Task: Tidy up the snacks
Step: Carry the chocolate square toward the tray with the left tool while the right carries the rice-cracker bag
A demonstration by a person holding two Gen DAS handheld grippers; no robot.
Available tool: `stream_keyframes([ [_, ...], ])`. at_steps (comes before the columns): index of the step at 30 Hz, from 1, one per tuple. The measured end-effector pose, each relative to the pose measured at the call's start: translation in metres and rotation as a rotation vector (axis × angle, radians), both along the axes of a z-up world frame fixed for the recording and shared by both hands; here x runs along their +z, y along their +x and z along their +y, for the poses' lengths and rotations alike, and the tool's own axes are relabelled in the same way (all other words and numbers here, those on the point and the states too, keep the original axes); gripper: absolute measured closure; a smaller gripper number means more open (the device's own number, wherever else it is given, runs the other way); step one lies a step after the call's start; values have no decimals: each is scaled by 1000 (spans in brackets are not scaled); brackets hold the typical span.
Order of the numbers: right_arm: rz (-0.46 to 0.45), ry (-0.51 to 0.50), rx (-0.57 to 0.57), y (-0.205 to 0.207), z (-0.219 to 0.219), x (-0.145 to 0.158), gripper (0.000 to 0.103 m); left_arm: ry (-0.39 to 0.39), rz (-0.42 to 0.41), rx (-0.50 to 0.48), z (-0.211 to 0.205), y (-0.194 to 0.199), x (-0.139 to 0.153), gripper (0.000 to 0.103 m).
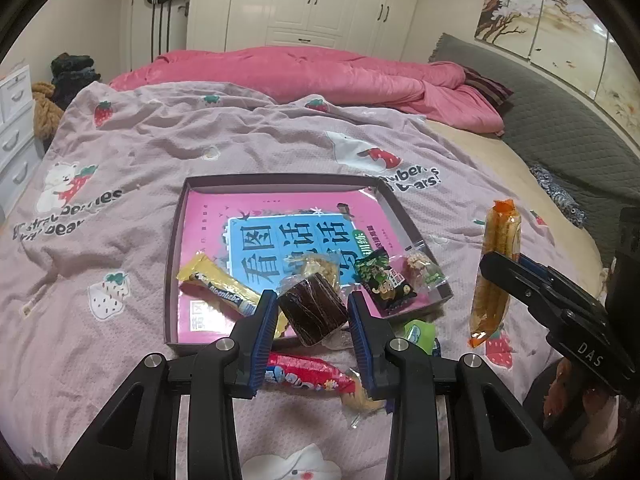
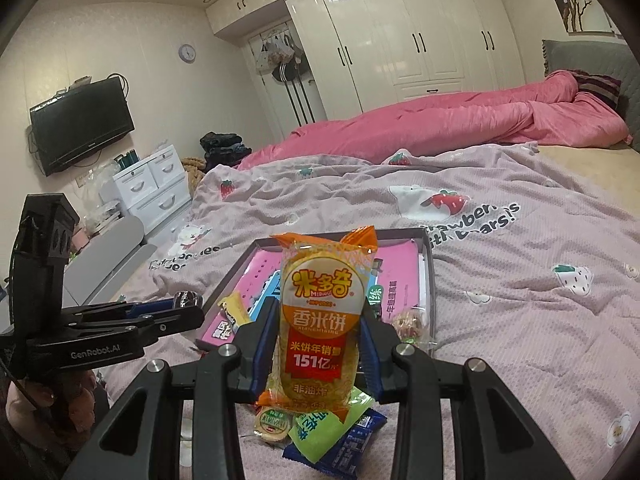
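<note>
My left gripper [image 1: 313, 307] is shut on a dark brown wrapped cake [image 1: 313, 307], held above the near edge of a shallow dark box [image 1: 173, 264] lined with a pink and blue book. In the box lie a gold bar [image 1: 216, 289], a green packet [image 1: 380, 276] and a clear-wrapped sweet [image 1: 420, 266]. My right gripper [image 2: 320, 344] is shut on an upright orange rice-cracker pack [image 2: 322, 320], held to the right of the box; the same pack [image 1: 496, 272] shows in the left wrist view. A red packet [image 1: 308, 372] lies under the left gripper.
Green and blue packets and a round snack [image 2: 332, 436] lie on the strawberry-print quilt [image 2: 520, 320] below the right gripper. A pink duvet [image 1: 320, 76] is bunched at the far side. White drawers [image 2: 156, 188] and a wall TV [image 2: 80, 124] stand left of the bed.
</note>
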State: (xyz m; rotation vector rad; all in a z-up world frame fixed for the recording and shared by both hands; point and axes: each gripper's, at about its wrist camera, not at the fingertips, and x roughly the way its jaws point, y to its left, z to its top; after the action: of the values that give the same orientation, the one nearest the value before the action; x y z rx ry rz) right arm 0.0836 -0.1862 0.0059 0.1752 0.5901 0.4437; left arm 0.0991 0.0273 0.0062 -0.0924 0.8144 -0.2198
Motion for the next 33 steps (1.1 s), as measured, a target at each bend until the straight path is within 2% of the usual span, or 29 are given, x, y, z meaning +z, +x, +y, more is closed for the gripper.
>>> stream_keyframes([
  [13,-18,14,-28,6,-6,4,65,8,7,9,-3,12,-8,66],
  [33,-21,15,-64,26,-9,1,65,36,64,25,-4,46,-44,66],
])
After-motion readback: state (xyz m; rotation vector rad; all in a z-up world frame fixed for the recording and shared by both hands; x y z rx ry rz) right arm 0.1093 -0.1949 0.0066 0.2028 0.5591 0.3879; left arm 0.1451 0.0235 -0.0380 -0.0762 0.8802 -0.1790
